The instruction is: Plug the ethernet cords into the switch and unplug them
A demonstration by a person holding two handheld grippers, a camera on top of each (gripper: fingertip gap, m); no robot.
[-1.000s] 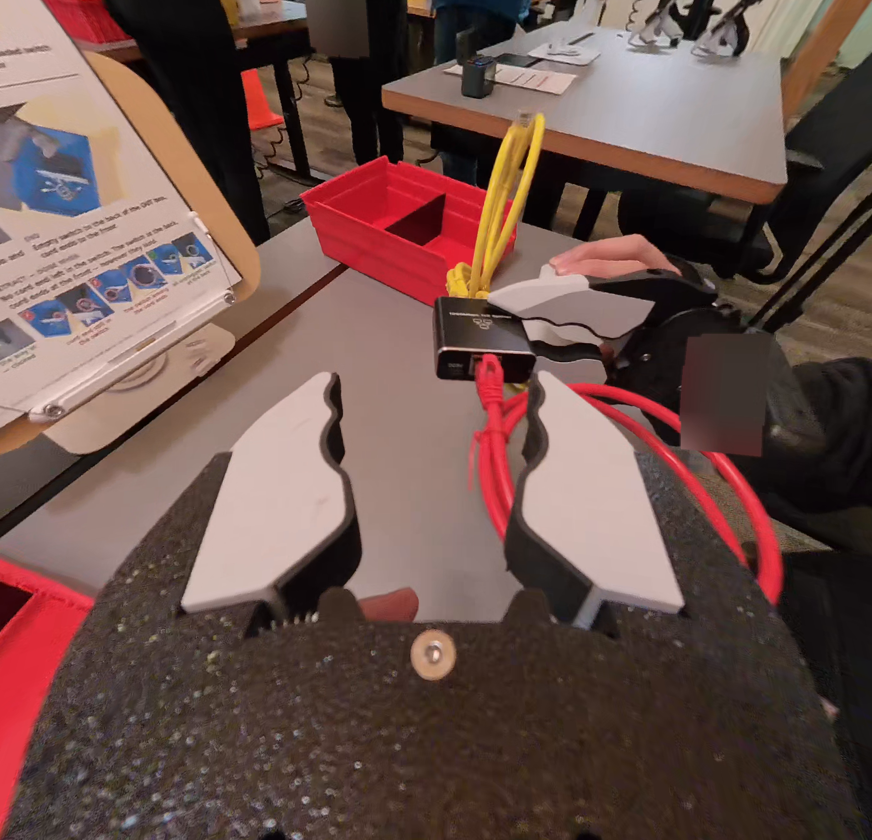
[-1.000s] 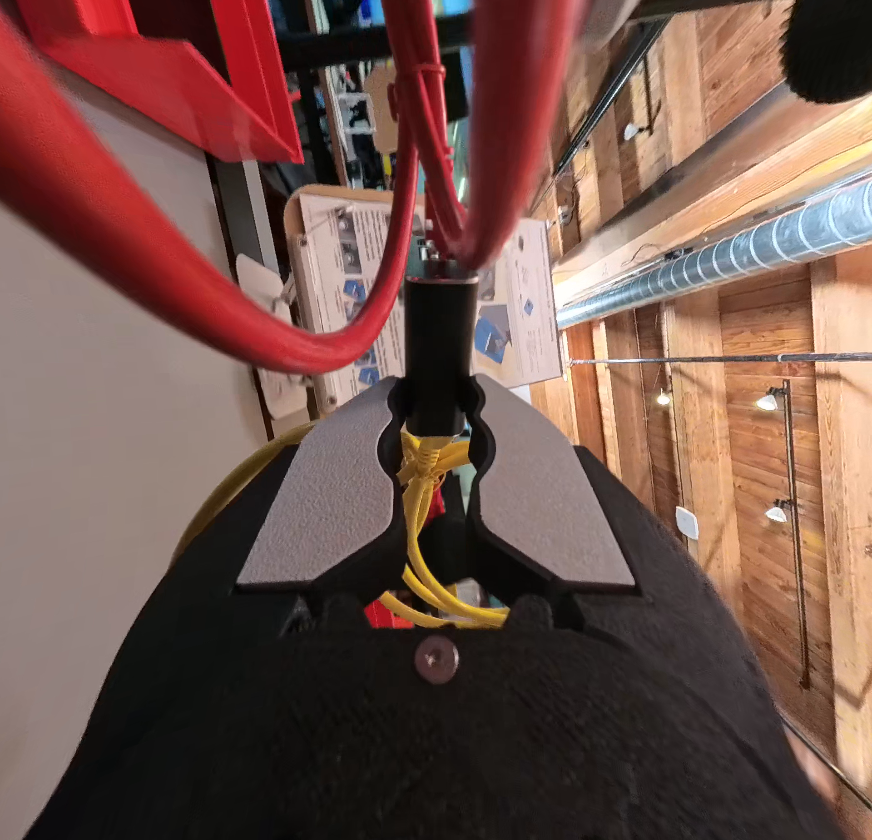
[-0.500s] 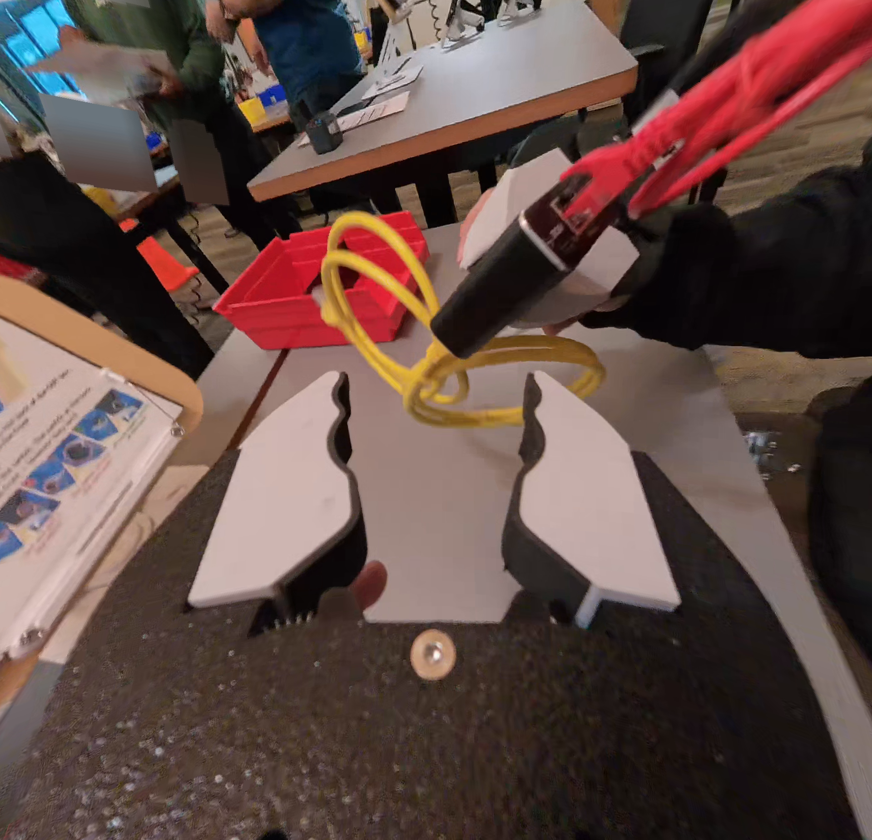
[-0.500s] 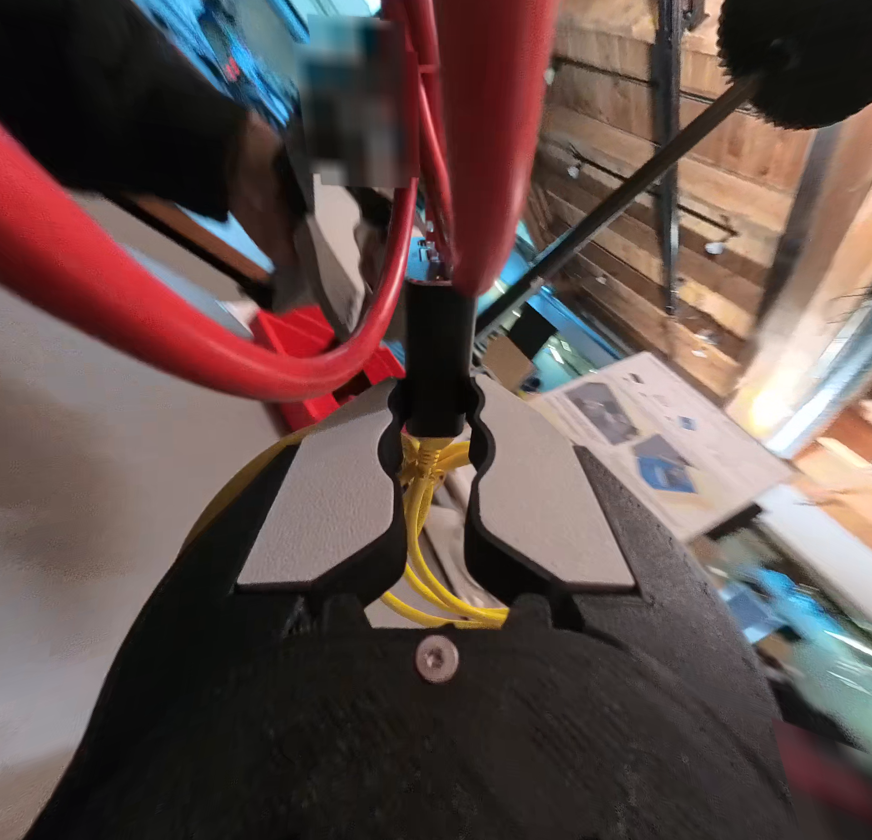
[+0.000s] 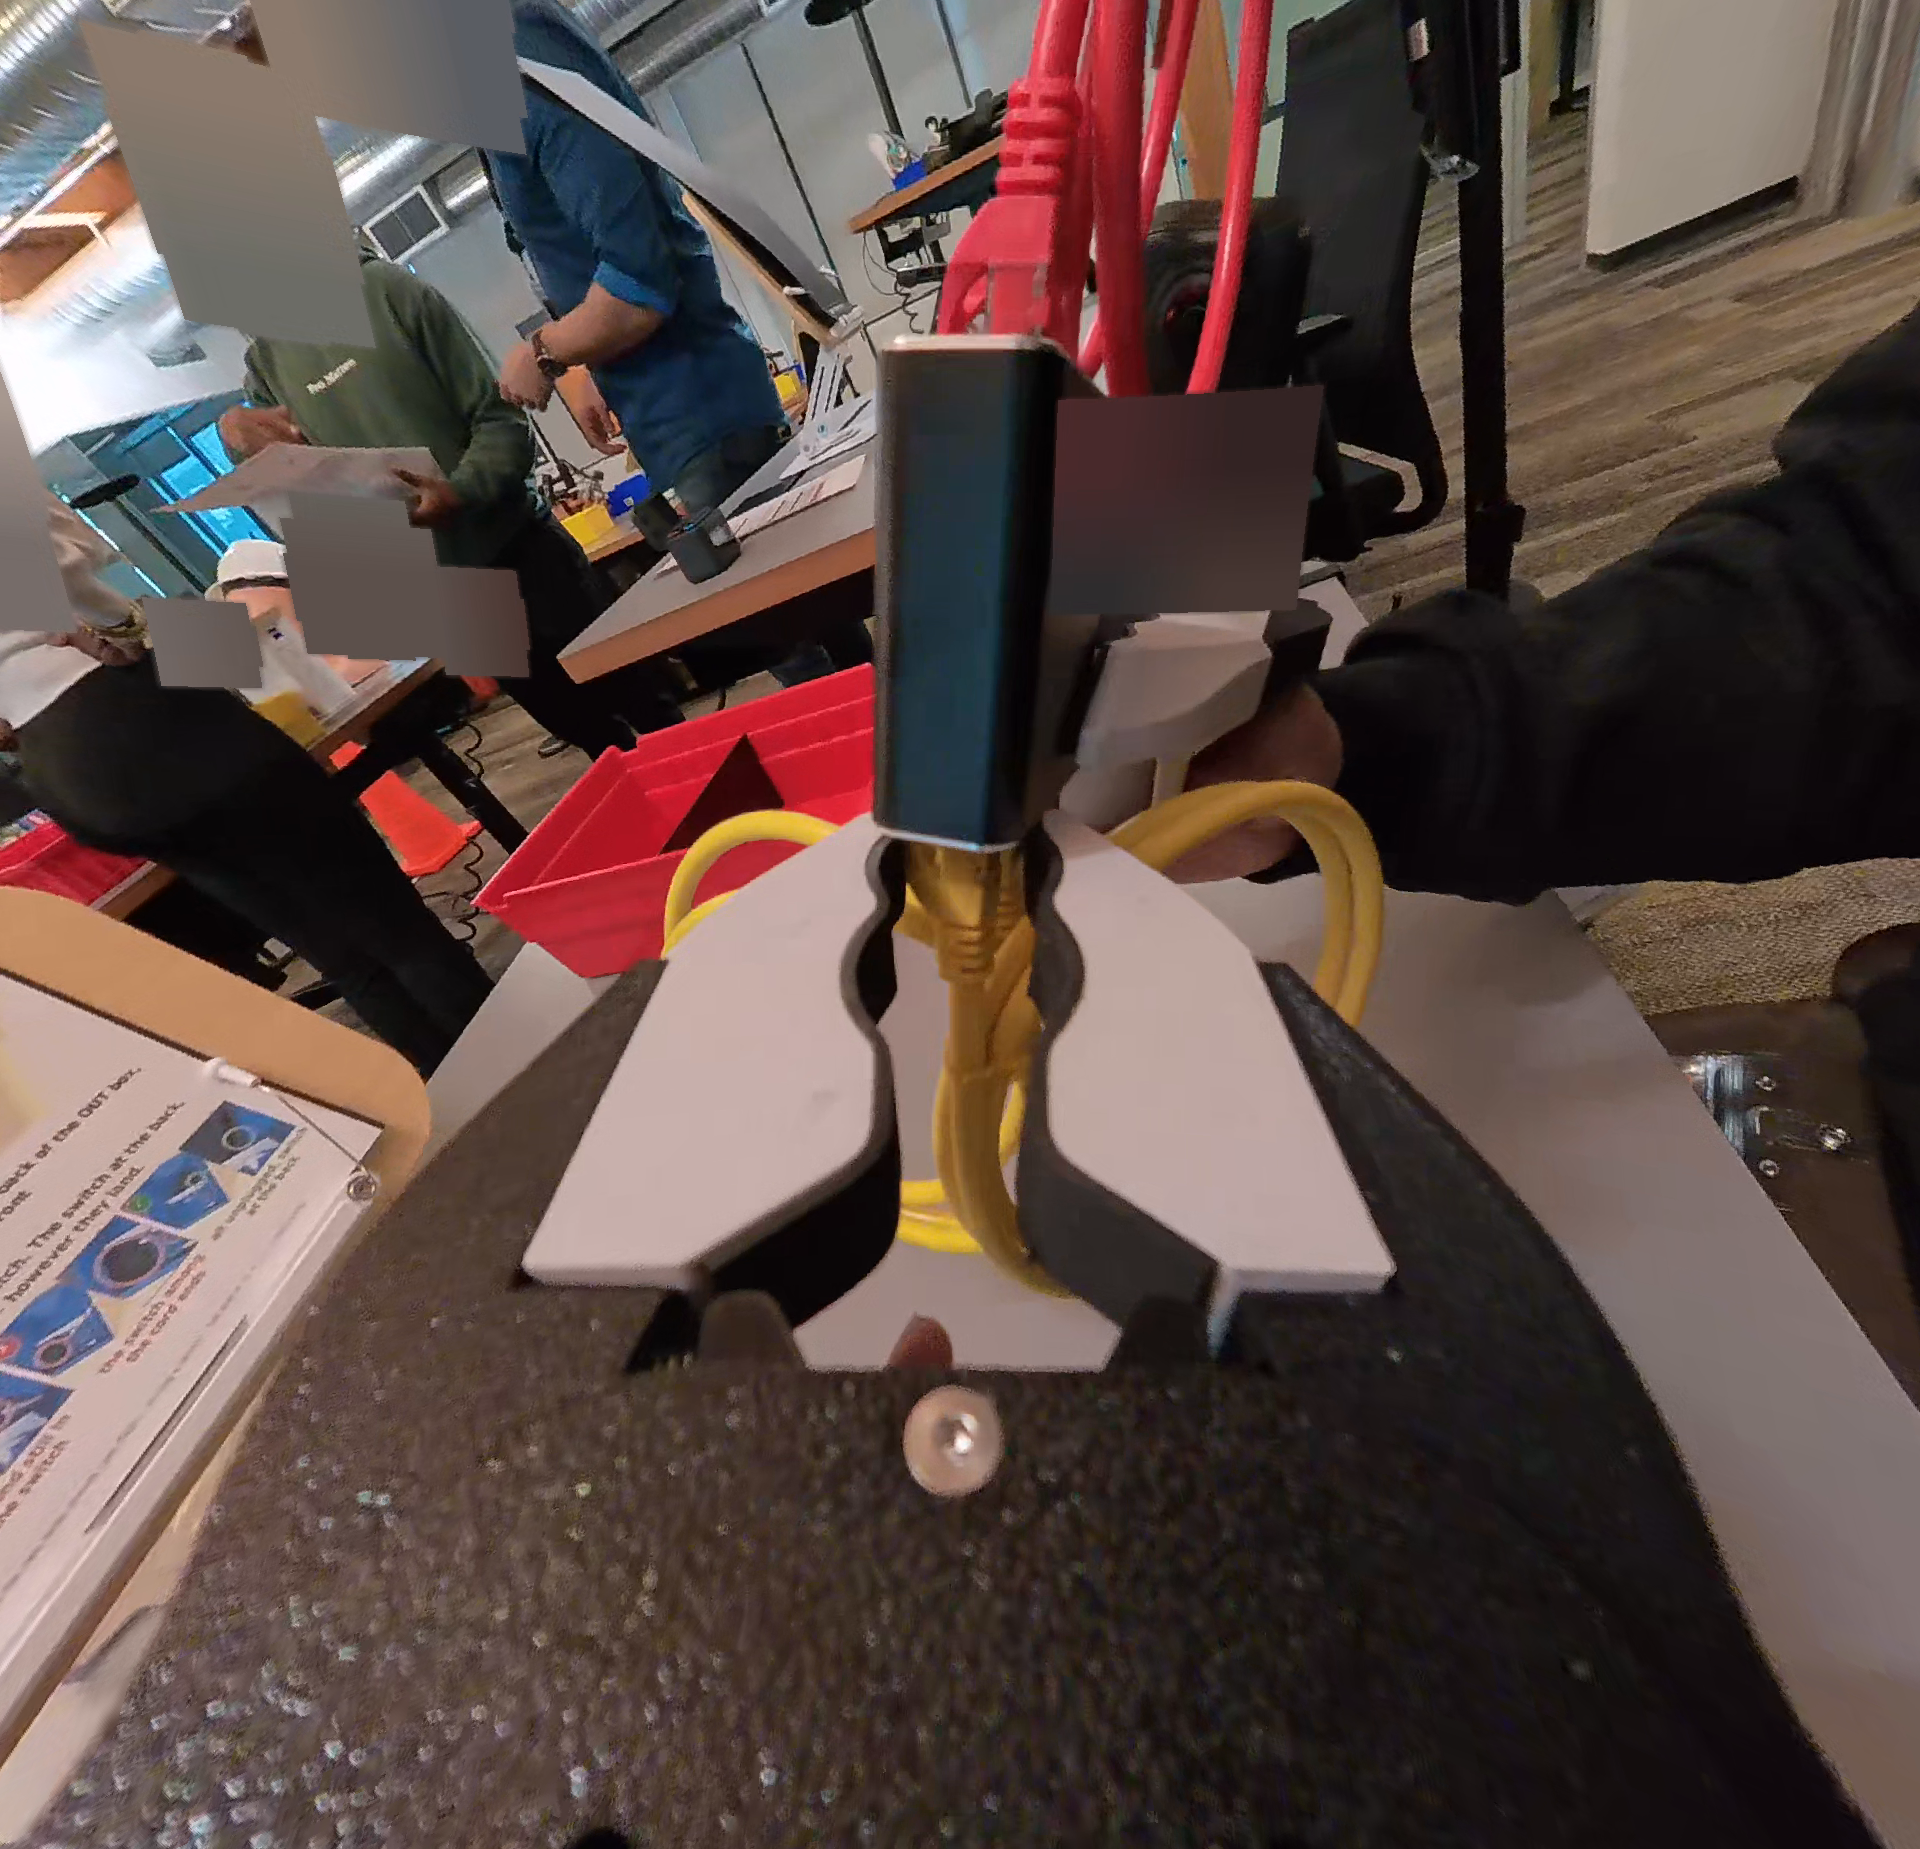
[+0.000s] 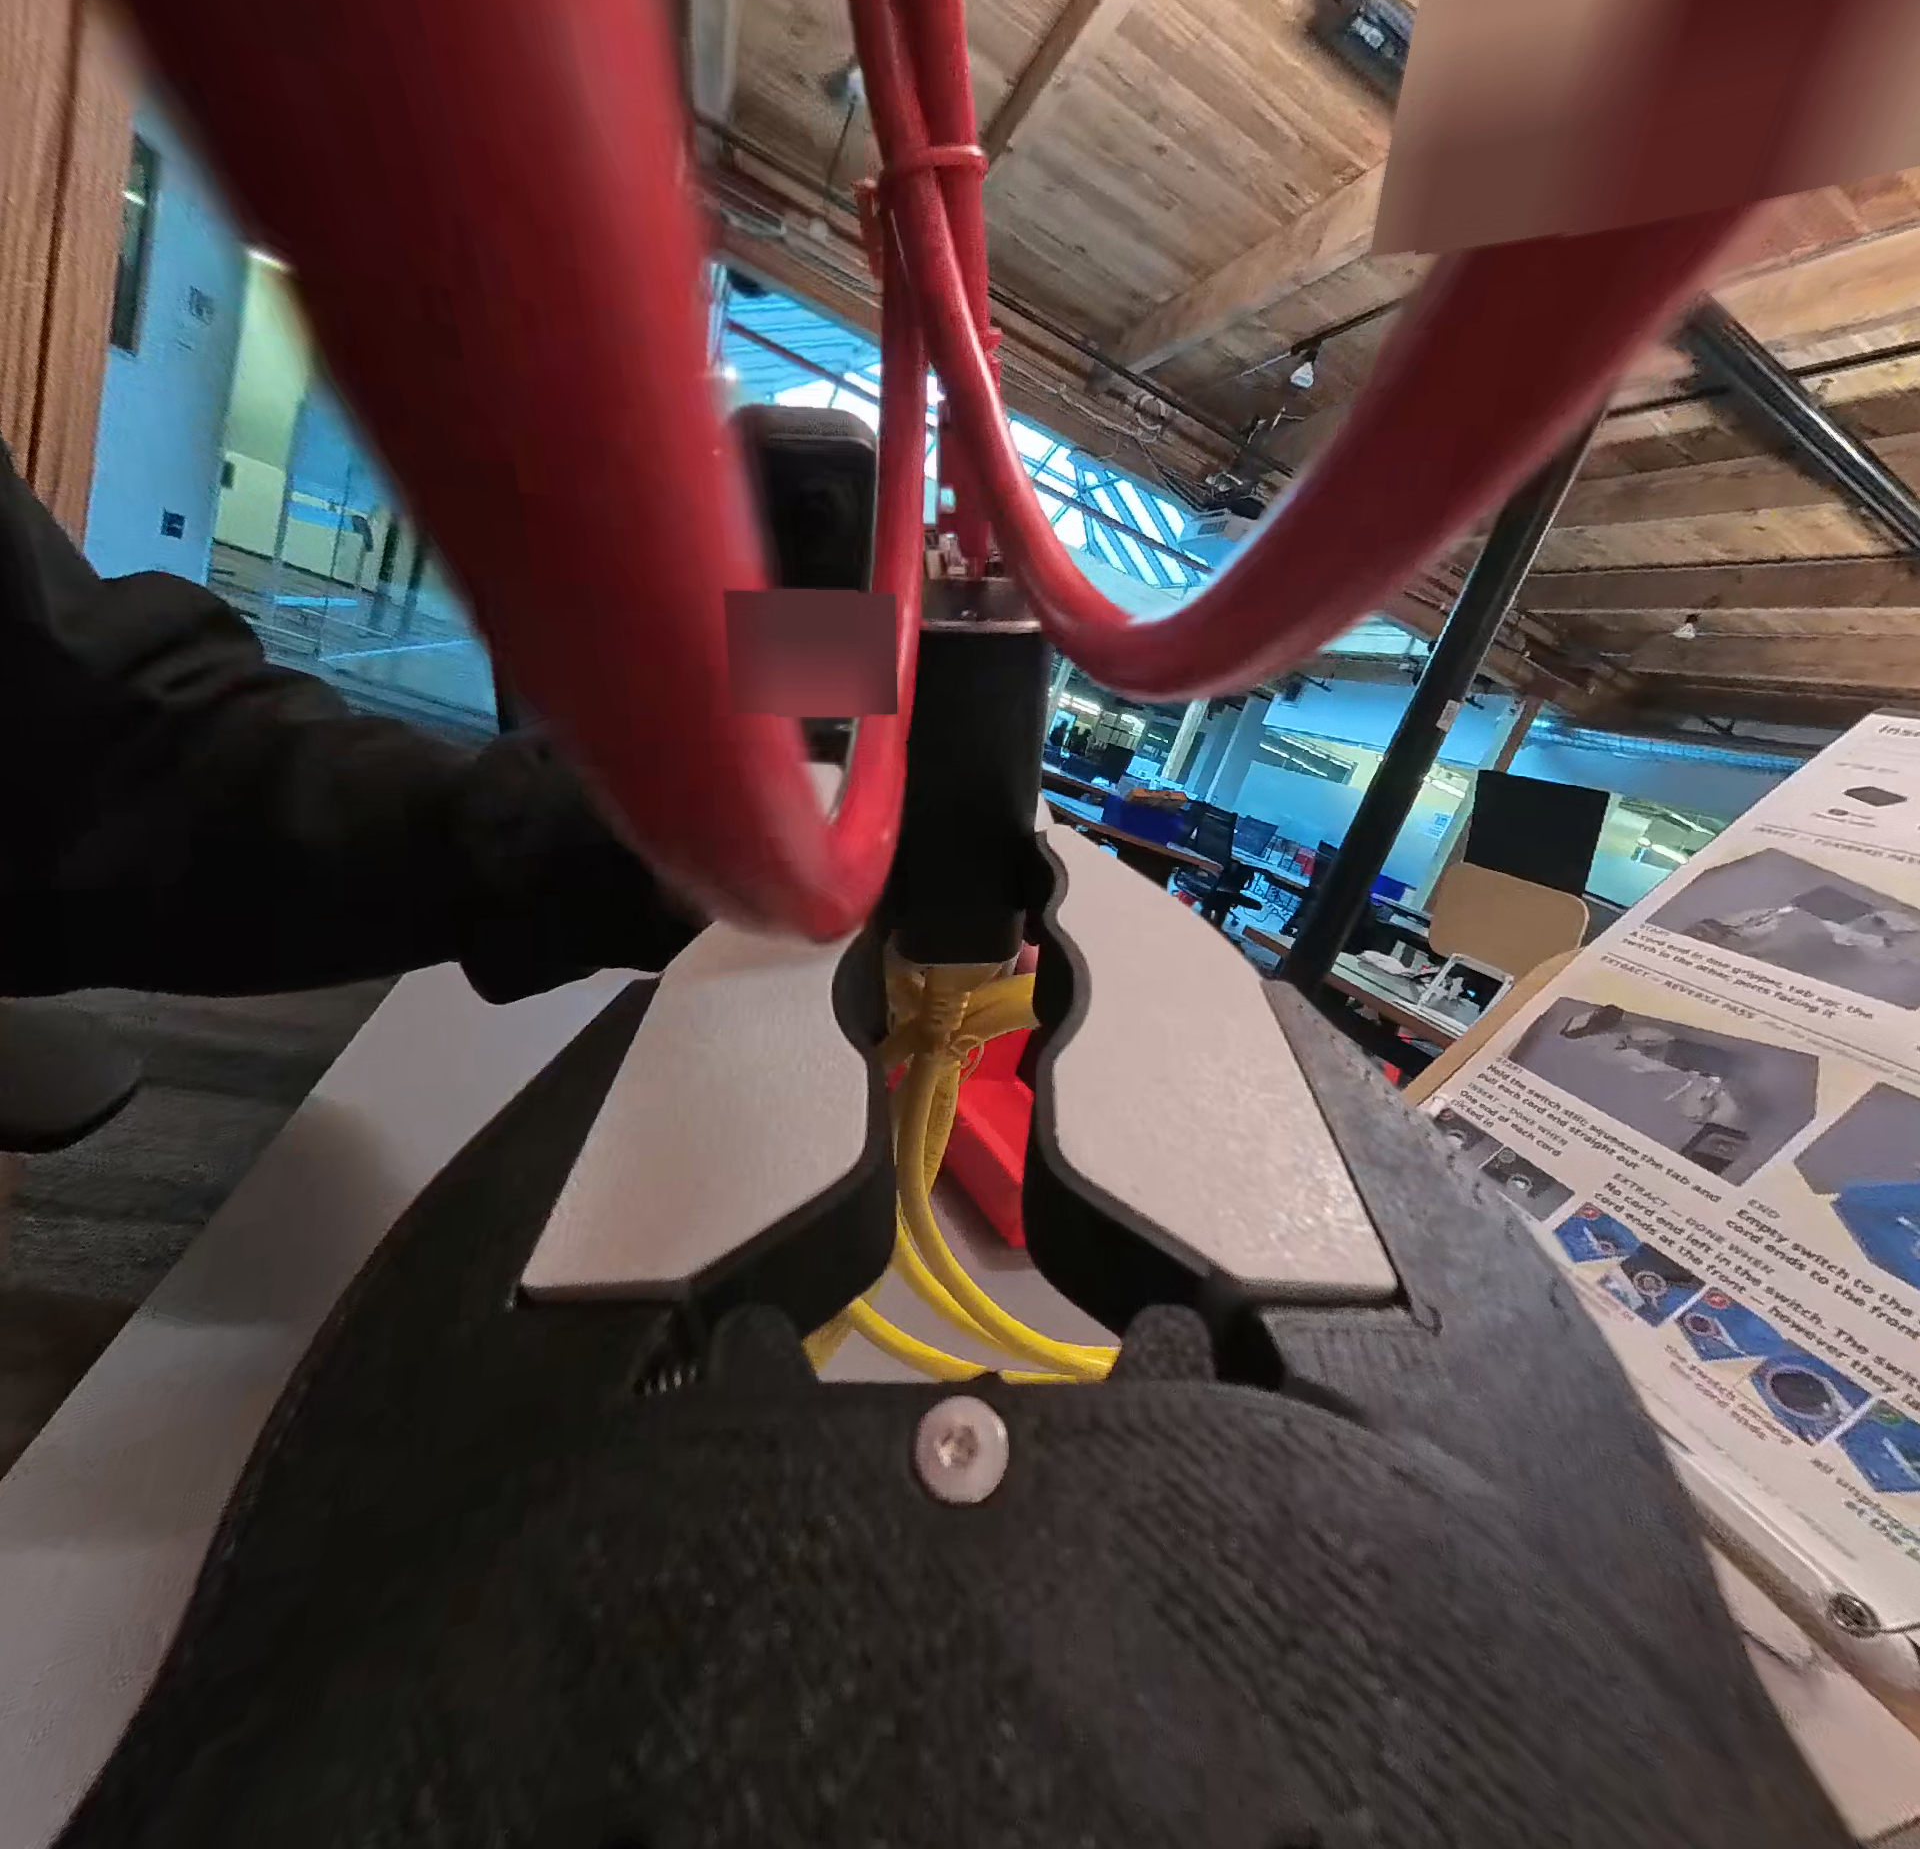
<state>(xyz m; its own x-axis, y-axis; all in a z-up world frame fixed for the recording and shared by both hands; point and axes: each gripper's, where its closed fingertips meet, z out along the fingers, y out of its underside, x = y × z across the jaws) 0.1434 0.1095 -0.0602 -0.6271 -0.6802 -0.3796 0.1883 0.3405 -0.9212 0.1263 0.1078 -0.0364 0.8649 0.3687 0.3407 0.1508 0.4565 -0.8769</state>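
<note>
In the left wrist view the black switch [image 5: 956, 594] stands upright above the table. A red cord [image 5: 1039, 137] is plugged into its top end and a yellow cord [image 5: 1340, 916] into its bottom end. My left gripper [image 5: 961, 864] sits just under the switch, its fingers shut around the yellow cord's plug [image 5: 971, 916]. My right gripper [image 5: 1164, 719] holds the switch from the right. In the right wrist view my right gripper [image 6: 961, 906] is shut on the switch [image 6: 971, 760]. Red cord loops [image 6: 520, 449] hang overhead and the yellow cord [image 6: 935, 1124] runs between the fingers.
A red bin [image 5: 644, 843] sits at the far edge of the grey table [image 5: 1507, 1124]. An instruction board [image 5: 156, 1228] stands at the left and also shows in the right wrist view [image 6: 1714, 1124]. Behind are another table [image 5: 748, 573], an orange cone [image 5: 416, 823], a black pole [image 5: 1475, 241] and several people. Less than 4 cm separates the two grippers' tips.
The right gripper lifted the switch off the table and turned it upright. My left gripper moved in under it and closed from wide open onto the yellow plug.
</note>
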